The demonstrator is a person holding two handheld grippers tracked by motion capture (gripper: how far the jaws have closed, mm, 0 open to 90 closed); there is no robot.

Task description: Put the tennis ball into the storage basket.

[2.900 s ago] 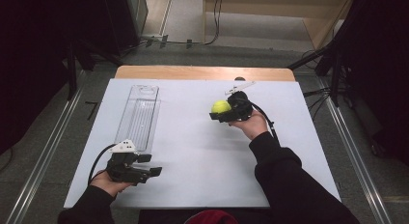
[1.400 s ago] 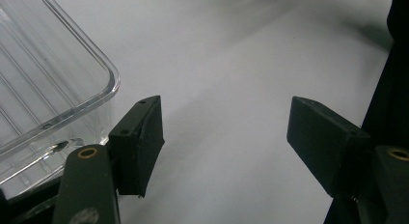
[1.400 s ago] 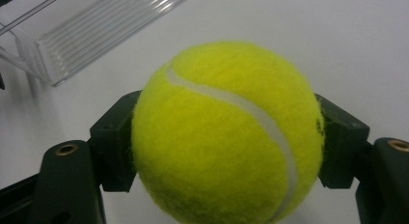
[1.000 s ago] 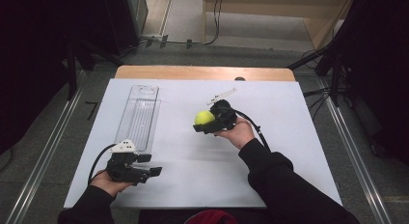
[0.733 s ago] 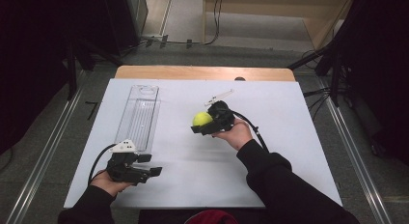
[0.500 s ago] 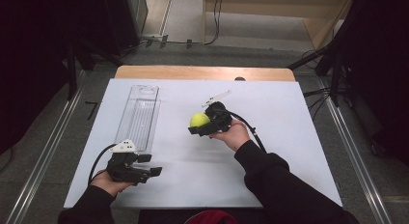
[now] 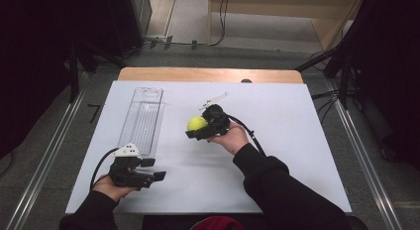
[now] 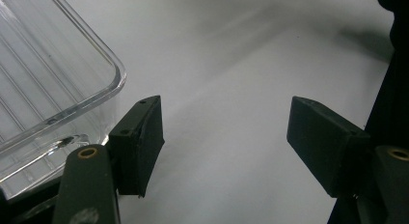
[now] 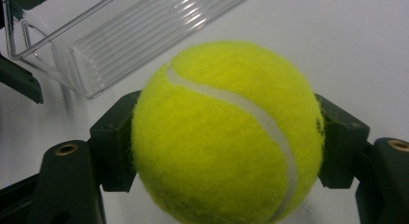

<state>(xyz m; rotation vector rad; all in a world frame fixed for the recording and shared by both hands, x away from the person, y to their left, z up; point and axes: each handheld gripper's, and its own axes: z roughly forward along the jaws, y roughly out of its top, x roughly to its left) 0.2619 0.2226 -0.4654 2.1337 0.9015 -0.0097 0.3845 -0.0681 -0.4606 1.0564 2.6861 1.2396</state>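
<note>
White worktop (image 7: 297,155) under dim surroundings, dark floor all round. Right gripper (image 7: 200,128) near the middle, fingers (image 9: 113,151) clamped on the tennis ball (image 7: 197,123), lifted clear of the surface. Clear tray (image 7: 142,118) lying toward the left edge. Left gripper (image 7: 148,175) at the near-left corner, fingers (image 8: 140,142) apart, nothing between. Carrying step, by the look of it. Next: across to above the tray, then down and release.

Both forearms wear dark sleeves. The left gripper (image 7: 157,176) is black with a grey three-cornered plate on top and a black cable trailing behind. The right gripper (image 7: 189,134) is black too, with brass-coloured rivets at its jaw arms.
</note>
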